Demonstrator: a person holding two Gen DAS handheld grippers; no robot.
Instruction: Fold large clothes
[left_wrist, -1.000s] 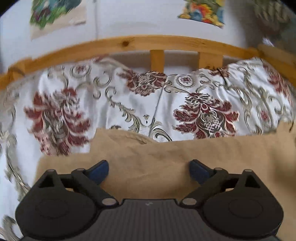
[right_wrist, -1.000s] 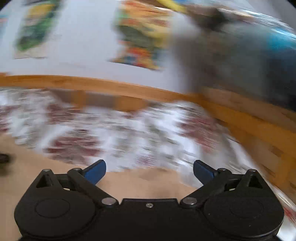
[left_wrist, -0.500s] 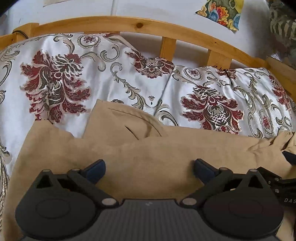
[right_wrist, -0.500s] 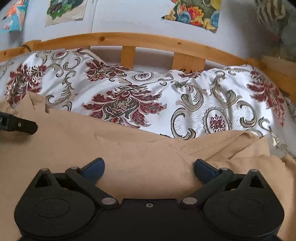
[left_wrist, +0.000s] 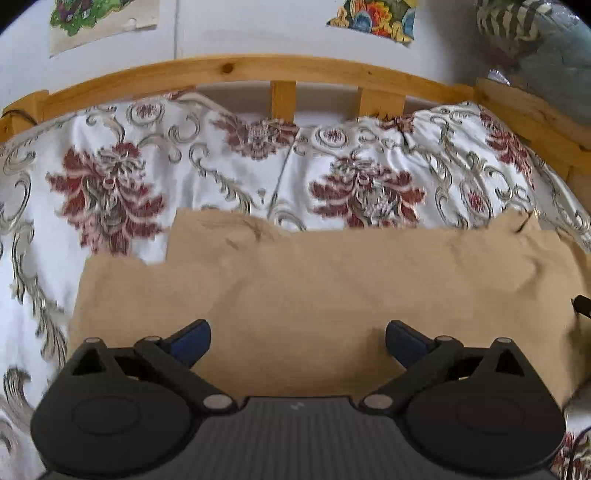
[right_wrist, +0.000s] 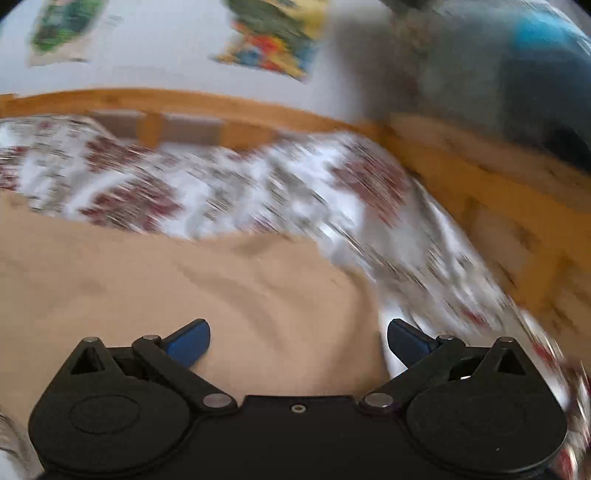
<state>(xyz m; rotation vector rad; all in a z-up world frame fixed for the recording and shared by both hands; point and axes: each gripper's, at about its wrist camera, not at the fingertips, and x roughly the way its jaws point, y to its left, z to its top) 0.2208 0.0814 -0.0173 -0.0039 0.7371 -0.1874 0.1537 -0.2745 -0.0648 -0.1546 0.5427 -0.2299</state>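
Observation:
A large tan garment lies spread flat on a bed, with a collar-like flap sticking out at its far left edge. My left gripper hovers open over the garment's near part, its blue-tipped fingers wide apart with only cloth beneath. In the right wrist view, which is blurred by motion, the same tan garment fills the lower left, and my right gripper is open above its right edge. A black tip of the right gripper shows at the far right of the left wrist view.
The bed carries a white cover with red floral and grey scroll patterns. A wooden rail runs along the far side and another wooden rail along the right. Pictures hang on the white wall. A bundle of bedding sits behind the right corner.
Both grippers have stayed open. The left view has pulled back and up, showing more wall. The right gripper has swung sharply to the right, now blurred, and has left the garment's middle for its right edge.

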